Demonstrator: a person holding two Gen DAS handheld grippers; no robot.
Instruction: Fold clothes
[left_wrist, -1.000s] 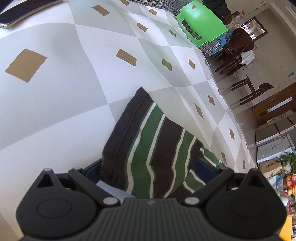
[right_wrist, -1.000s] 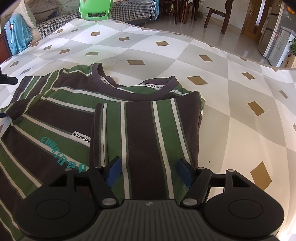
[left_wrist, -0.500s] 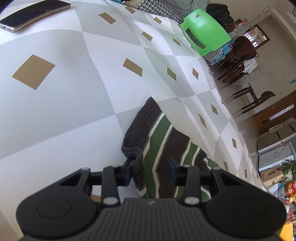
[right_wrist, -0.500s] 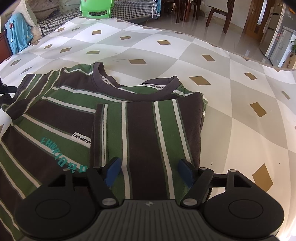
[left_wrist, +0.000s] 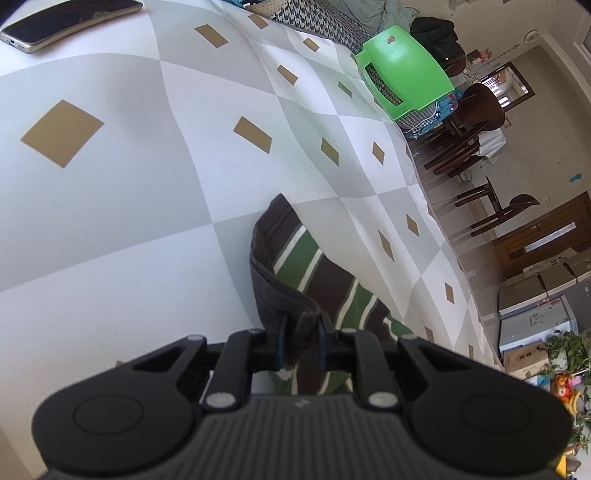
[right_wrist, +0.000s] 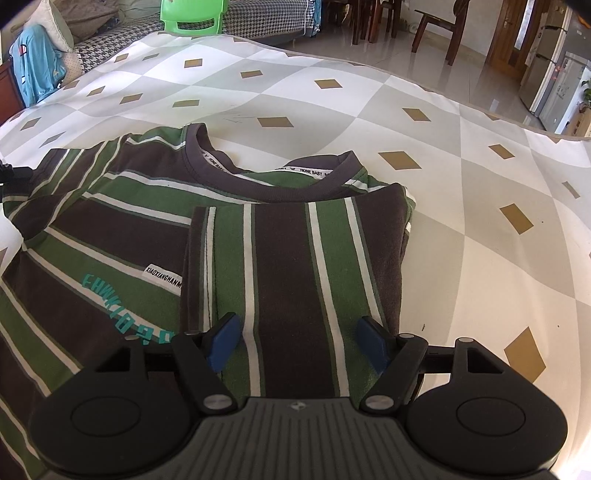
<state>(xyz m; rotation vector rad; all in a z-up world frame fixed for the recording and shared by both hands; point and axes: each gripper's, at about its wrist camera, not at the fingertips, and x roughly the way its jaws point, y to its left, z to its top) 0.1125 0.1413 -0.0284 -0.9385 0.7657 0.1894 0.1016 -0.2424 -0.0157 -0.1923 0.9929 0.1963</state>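
A brown, green and white striped T-shirt (right_wrist: 147, 236) lies on the checkered tablecloth (right_wrist: 461, 184), collar away from me. Its right sleeve (right_wrist: 295, 258) is folded over the body. My right gripper (right_wrist: 297, 345) is open just above that folded sleeve, blue pads either side of it, holding nothing. In the left wrist view my left gripper (left_wrist: 300, 341) is shut on the hem of the shirt's left sleeve (left_wrist: 295, 266), which is bunched and raised off the cloth.
A phone (left_wrist: 70, 22) lies on the cloth at the far left. A green plastic stool (left_wrist: 404, 68) stands past the table's far edge, with dark wooden chairs (left_wrist: 476, 114) and a sofa behind it. The table edge (right_wrist: 480, 107) runs along the right.
My left gripper has closed on the sleeve hem, going from wide open to shut, and gathered the sleeve. My right gripper stays open and has barely moved.
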